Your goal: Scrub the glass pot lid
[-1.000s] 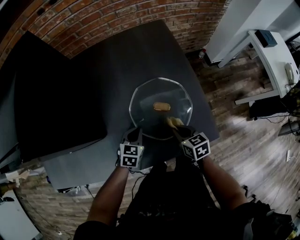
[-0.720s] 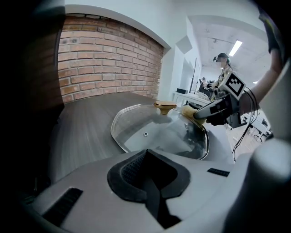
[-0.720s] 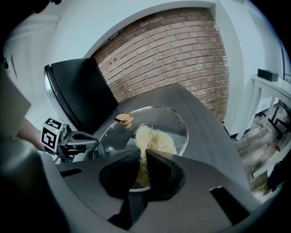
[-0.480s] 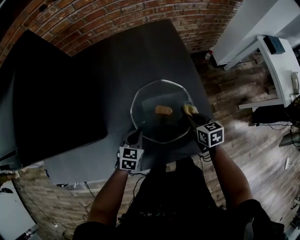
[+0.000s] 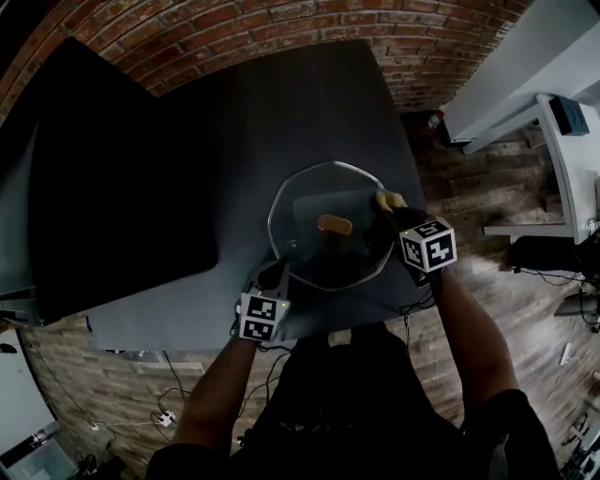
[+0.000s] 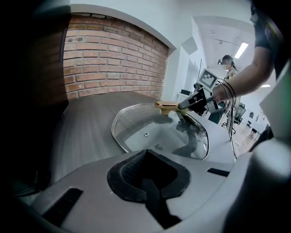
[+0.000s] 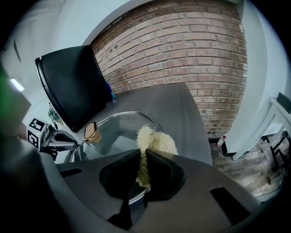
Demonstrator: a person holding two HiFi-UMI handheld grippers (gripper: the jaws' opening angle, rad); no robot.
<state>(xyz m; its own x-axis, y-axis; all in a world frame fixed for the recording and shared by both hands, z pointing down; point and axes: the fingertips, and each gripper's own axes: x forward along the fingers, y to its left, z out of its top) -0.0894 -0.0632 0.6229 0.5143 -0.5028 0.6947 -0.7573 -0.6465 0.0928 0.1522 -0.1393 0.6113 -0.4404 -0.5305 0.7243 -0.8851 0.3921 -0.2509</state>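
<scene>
Right at the near-left rim of the glass pot lid [image 5: 298,192] sits the left gripper [image 6: 145,157]. Its jaws are drawn together on that rim, and the glass [image 6: 136,132] spreads out ahead of them. Its marker cube [image 5: 262,316] faces up toward the head camera, with the person's forearm trailing behind it.

Across the lid, the right gripper [image 7: 141,154] is clamped tight on a pale, fibrous scrubber [image 7: 154,139]. The tuft bulges out past the jaw tips and rests against the lid's far-right rim [image 7: 120,124]. From the head view, the scrubber [image 5: 387,199] lies at the lid's upper right edge, just ahead of the right gripper [image 5: 398,217] and its marker cube [image 5: 427,246].

A gold oval knob [image 5: 335,225] stands at the middle of the lid, near the scrubber but apart from it [image 7: 92,132].

The lid lies on a dark grey table [image 5: 234,122], near its front right corner. A black panel [image 7: 72,82] stands on the table's left side. A brick wall [image 5: 281,23] runs behind the table. Wooden floor [image 5: 525,281] and a white desk [image 5: 555,141] lie off to the right. A small bottle [image 7: 221,140] stands on the floor by the wall.
</scene>
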